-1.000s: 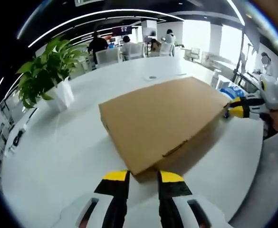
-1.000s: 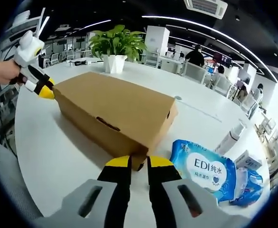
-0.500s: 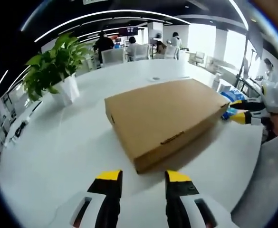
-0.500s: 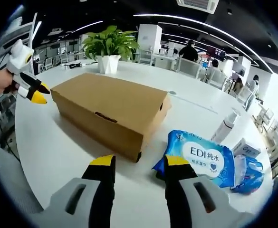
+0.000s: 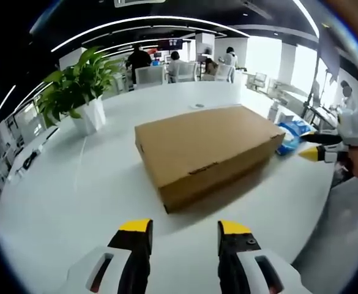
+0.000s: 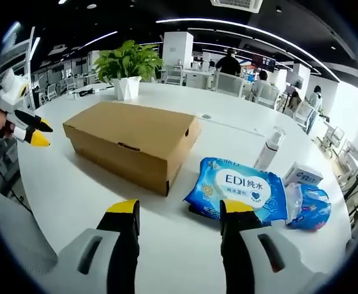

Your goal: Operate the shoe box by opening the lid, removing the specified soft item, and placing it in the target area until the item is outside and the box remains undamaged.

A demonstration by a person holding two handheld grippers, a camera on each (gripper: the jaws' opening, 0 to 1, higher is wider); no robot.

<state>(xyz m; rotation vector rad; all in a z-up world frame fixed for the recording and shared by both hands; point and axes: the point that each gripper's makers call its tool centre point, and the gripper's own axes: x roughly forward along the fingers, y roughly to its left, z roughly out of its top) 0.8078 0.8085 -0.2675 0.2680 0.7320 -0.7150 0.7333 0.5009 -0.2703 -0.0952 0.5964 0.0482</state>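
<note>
The box is the landmark: a brown cardboard shoe box, lid shut, lying flat on the white table.

Left gripper: jaws spread wide, holding nothing. The box lies beyond the fingertips, clear of them, with one corner turned toward the gap between the jaws.

Right gripper: jaws spread wide, holding nothing. In the right gripper view the box lies ahead of the left finger, not touching it. A blue wipes pack lies just beside the box, ahead of the right finger.

Beyond the wipes pack stand a clear bottle and a small carton. A potted plant stands on the table behind the box, well apart from it.
</note>
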